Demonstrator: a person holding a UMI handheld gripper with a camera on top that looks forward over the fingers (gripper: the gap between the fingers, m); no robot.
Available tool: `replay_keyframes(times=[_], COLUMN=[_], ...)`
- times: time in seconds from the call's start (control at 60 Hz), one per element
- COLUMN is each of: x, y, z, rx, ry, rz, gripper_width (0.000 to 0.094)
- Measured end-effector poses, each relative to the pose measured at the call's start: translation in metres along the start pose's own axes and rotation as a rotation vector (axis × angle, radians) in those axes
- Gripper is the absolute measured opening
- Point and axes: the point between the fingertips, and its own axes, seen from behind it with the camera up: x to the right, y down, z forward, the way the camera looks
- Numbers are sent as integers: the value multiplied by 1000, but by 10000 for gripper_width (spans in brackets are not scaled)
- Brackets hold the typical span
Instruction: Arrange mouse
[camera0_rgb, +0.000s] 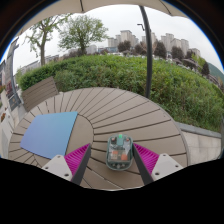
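Outdoors, daylight: round slatted wooden table (120, 110) on a terrace, green hedge bank (130, 75) beyond it, trees and pale apartment blocks behind, 1 dark lamp post (149, 50) rising from the greenery, wooden bench seat (38, 92) off to one side.

Item 1: small translucent grey-green computer mouse (119, 151), lying near the table's near edge, between the 2 fingers.

Item 2: flat rectangular light-blue mouse mat (50, 133), lying on the slats well to the side of the mouse, apart from it.

Item 3: hand-held gripper (113, 160), magenta pads (76, 156) facing inward. Fingers stand at a narrow spread close about the mouse; whether both pads press on its sides I cannot tell.

Risks, as judged from this spot:
- Smooth curved shell: if the pinch is light or sits off-centre, the mouse may swivel or slip out on lifting.
- Near edge of the table is close; a drop or a nudge toward it could send the mouse off.
- Gaps between slats may catch the mouse if it is dragged instead of carried.
- Setting down on the mat's border could leave it tilted or push the mat askew.
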Motion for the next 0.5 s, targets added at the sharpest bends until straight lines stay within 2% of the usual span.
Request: replay_keyframes(times=[0.217, 0.283, 0.35, 0.367, 0.383, 0.4, 0.5], x=[-3, 0, 6, 9, 11, 11, 8], y=[-7, -6, -6, -6, -7, -7, -8], z=[14, 16, 16, 17, 17, 17, 16], rx=[-23, -29, -28, -26, -23, -22, -57], ry=[-10, 4, 31, 43, 53, 55, 67], rz=[-31, -41, -53, -58, -61, -62, -69], gripper_width=[831, 792, 677, 610, 484, 429, 354])
